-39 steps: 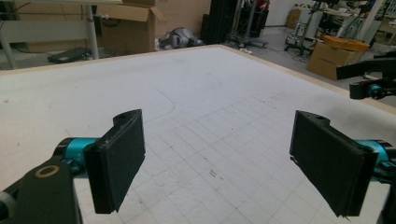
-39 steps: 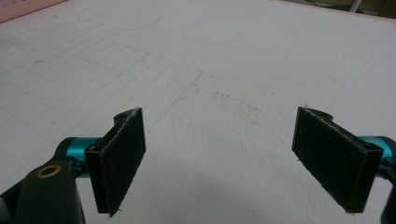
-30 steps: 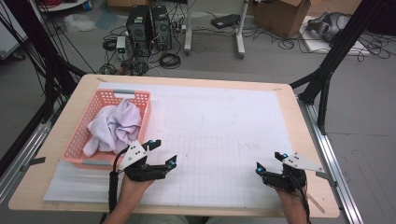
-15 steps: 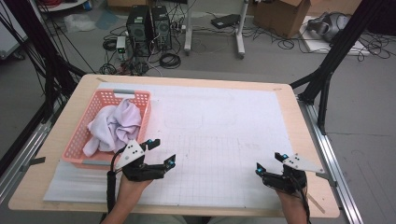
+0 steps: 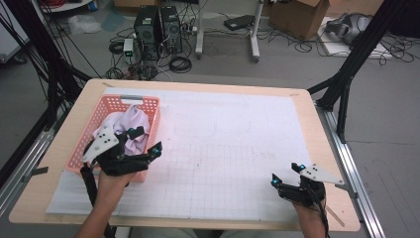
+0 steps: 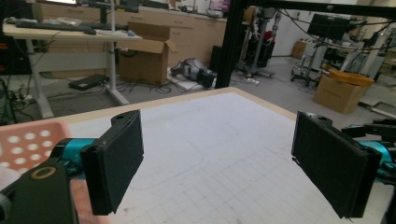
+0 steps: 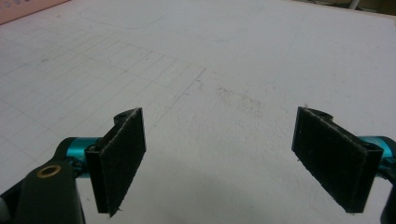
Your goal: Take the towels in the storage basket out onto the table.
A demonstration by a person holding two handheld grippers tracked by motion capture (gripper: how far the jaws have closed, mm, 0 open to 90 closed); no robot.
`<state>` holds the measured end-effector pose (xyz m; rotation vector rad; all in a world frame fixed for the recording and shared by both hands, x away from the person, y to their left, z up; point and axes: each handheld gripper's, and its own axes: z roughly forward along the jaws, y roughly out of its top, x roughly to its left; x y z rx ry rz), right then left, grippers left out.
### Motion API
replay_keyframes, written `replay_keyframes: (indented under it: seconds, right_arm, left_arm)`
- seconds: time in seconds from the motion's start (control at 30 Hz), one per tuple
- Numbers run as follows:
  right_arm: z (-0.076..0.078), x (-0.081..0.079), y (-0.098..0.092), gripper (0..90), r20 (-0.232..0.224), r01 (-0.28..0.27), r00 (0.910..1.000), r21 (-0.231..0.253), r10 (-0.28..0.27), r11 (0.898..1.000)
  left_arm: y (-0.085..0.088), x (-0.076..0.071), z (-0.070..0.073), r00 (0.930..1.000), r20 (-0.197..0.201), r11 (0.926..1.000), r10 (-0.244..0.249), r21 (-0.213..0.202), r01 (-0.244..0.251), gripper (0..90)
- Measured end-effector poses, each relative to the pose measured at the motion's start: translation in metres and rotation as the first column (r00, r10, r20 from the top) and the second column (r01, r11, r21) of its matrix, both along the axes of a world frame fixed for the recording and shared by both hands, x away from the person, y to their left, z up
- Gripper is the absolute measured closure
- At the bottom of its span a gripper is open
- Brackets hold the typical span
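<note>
- Hovering over the near end of the pink basket point(image 5: 115, 103), the left gripper point(image 5: 143, 141) has its jaws spread wide with nothing between them; its body covers part of the basket's near rim.
- A pale lilac cloth point(image 5: 132, 124) lies bunched inside the basket, partly hidden behind the gripper, so I cannot tell how far it reaches toward the near wall.
- From the left gripper view, a corner of the basket point(image 6: 23, 144) shows at the left edge, cut off by the frame and the jaw.
- Down at the near right of the table, the right gripper point(image 5: 286, 174) sits low over the white gridded mat point(image 5: 237, 148), jaws wide apart and holding nothing, well apart from the basket.
- A faint smudge marks the mat point(image 7: 238, 100) ahead of those jaws.
- Beyond the wooden table point(image 5: 317, 129): grey floor, computer towers point(image 5: 159, 27), tangled cables, a cardboard box point(image 5: 292, 12), black frame struts.
</note>
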<state>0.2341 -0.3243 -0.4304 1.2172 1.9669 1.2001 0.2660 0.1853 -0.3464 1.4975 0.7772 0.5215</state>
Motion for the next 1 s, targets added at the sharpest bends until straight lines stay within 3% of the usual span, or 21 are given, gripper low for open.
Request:
replay_keyframes:
  seconds: [0.07, 0.2, 0.4, 0.5, 0.53, 0.57, 0.6, 0.63, 0.67, 0.7, 0.73, 0.77, 0.8, 0.83, 0.87, 0.9, 1.0]
  right_arm:
    - [0.000, 0.000, 0.001, 16.2, -0.001, -0.003, 1.0000, 0.002, 0.003, 1.000]
    - [0.000, 0.000, 0.001, 16.2, -0.001, -0.006, 1.0000, 0.003, 0.006, 1.000]
    - [0.001, 0.001, 0.000, 16.2, -0.001, -0.004, 1.0000, 0.007, 0.004, 1.000]
    - [0.001, 0.000, 0.000, 16.2, -0.003, -0.006, 1.0000, 0.006, 0.006, 1.000]
    - [0.001, 0.000, 0.000, 16.2, -0.003, -0.007, 1.0000, 0.007, 0.007, 1.000]
    - [0.001, 0.001, 0.001, 16.2, -0.001, -0.008, 1.0000, 0.005, 0.008, 1.000]
    - [0.001, 0.001, 0.001, 16.2, -0.003, -0.010, 0.9999, 0.003, 0.010, 1.000]
    - [0.001, 0.001, 0.002, 16.2, -0.004, -0.012, 0.9999, 0.001, 0.012, 1.000]
    - [0.001, 0.001, 0.002, 16.2, 0.000, -0.014, 0.9999, -0.002, 0.014, 1.000]
    - [0.001, 0.001, 0.002, 16.2, -0.003, -0.014, 0.9999, -0.001, 0.014, 1.000]
    - [0.001, 0.001, 0.003, 16.2, -0.004, -0.014, 0.9999, -0.001, 0.014, 1.000]
    - [0.001, 0.001, 0.003, 16.2, -0.003, -0.015, 0.9999, -0.002, 0.015, 1.000]
    - [0.001, 0.001, 0.003, 16.2, -0.005, -0.015, 0.9999, -0.002, 0.015, 1.000]
    - [0.001, 0.001, 0.003, 16.2, -0.005, -0.015, 0.9999, 0.000, 0.015, 1.000]
    - [0.001, 0.001, 0.003, 16.3, -0.003, -0.015, 0.9999, -0.004, 0.015, 1.000]
    - [0.000, 0.001, 0.004, 16.3, -0.007, -0.015, 0.9999, -0.002, 0.015, 1.000]
    - [0.000, 0.001, 0.003, 16.3, -0.005, -0.018, 0.9998, -0.004, 0.018, 1.000]
  left_arm:
    - [0.013, 0.009, 0.008, 0.9996, -0.006, 0.9992, 0.027, 0.029, -0.027, 17.2]
    - [0.030, 0.018, 0.017, 0.9977, -0.013, 0.9973, 0.067, 0.032, -0.066, 17.2]
    - [0.052, 0.032, 0.022, 0.9897, -0.042, 0.9885, 0.137, 0.071, -0.133, 17.2]
    - [0.064, 0.043, 0.019, 0.9801, -0.085, 0.9794, 0.179, 0.110, -0.169, 16.9]
    - [0.068, 0.049, 0.016, 0.9737, -0.112, 0.9744, 0.198, 0.129, -0.184, 16.5]
    - [0.068, 0.049, 0.016, 0.9737, -0.112, 0.9744, 0.198, 0.129, -0.184, 16.5]
    - [0.073, 0.056, 0.011, 0.9647, -0.147, 0.9675, 0.219, 0.161, -0.195, 16.5]
    - [0.073, 0.056, 0.011, 0.9647, -0.147, 0.9675, 0.219, 0.161, -0.195, 16.5]
    - [0.074, 0.061, 0.009, 0.9587, -0.167, 0.9640, 0.230, 0.174, -0.201, 16.5]
    - [0.078, 0.070, 0.003, 0.9437, -0.212, 0.9566, 0.254, 0.199, -0.213, 16.5]
    - [0.078, 0.070, 0.003, 0.9437, -0.212, 0.9566, 0.254, 0.199, -0.213, 16.5]
    - [0.079, 0.078, -0.004, 0.9282, -0.250, 0.9481, 0.276, 0.230, -0.219, 16.5]
    - [0.079, 0.082, -0.007, 0.9199, -0.267, 0.9416, 0.287, 0.255, -0.220, 16.6]
    - [0.079, 0.082, -0.007, 0.9199, -0.267, 0.9416, 0.287, 0.255, -0.220, 16.6]
    - [0.078, 0.089, -0.012, 0.9042, -0.292, 0.9292, 0.312, 0.292, -0.226, 16.6]
    - [0.078, 0.089, -0.012, 0.9042, -0.292, 0.9292, 0.312, 0.292, -0.226, 16.7]
    - [0.075, 0.096, -0.018, 0.8898, -0.315, 0.9196, 0.330, 0.320, -0.227, 16.9]
